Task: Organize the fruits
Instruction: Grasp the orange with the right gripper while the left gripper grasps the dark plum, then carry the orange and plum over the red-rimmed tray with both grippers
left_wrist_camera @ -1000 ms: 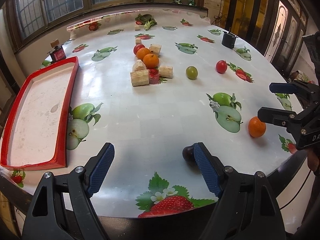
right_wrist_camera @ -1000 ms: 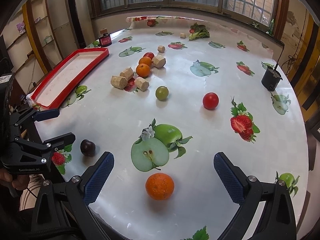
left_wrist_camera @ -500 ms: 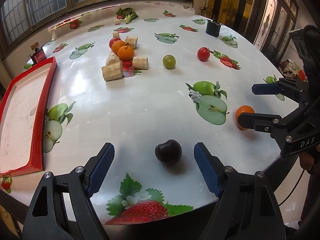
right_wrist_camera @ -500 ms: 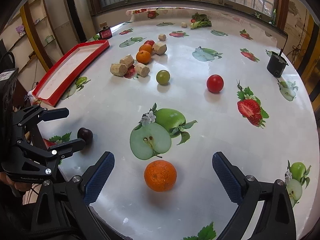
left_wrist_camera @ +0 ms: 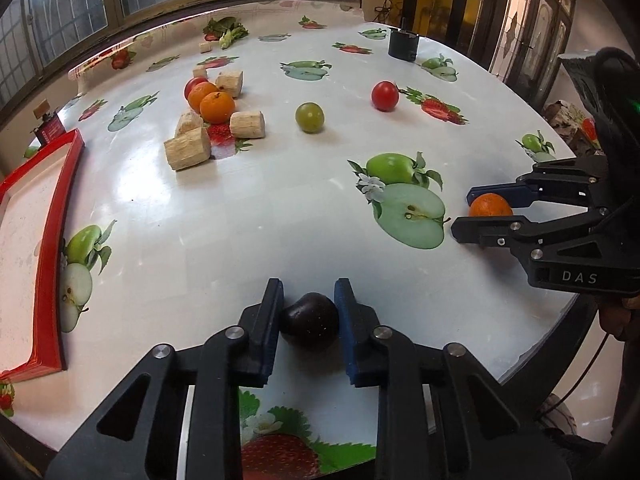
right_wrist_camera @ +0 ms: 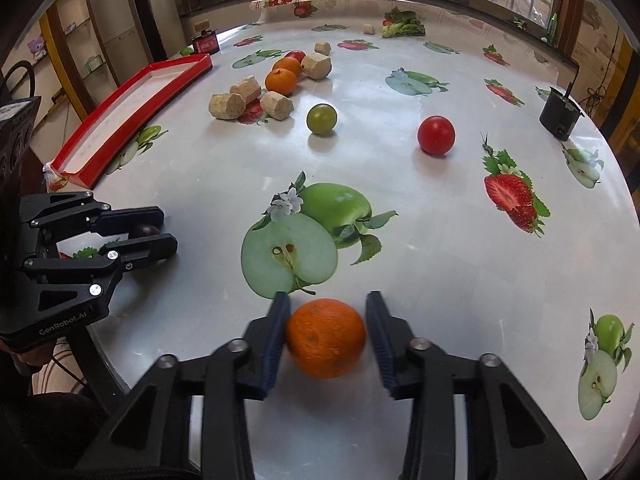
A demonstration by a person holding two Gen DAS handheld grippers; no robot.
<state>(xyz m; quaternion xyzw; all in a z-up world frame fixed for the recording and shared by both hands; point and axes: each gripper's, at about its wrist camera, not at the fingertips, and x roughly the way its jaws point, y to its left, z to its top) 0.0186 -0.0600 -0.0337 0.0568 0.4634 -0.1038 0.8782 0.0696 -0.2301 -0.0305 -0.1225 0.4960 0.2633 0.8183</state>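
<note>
I'm clamping my left gripper [left_wrist_camera: 309,322] on the plum [left_wrist_camera: 310,320], both pads touching it. My right gripper [right_wrist_camera: 326,334] is straddling the orange [right_wrist_camera: 325,337] on the tabletop [right_wrist_camera: 420,216], left pad touching, right pad just apart.

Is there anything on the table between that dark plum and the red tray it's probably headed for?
Nothing visible: only bare tablecloth lies between the plum in the left gripper and the red tray.
</note>
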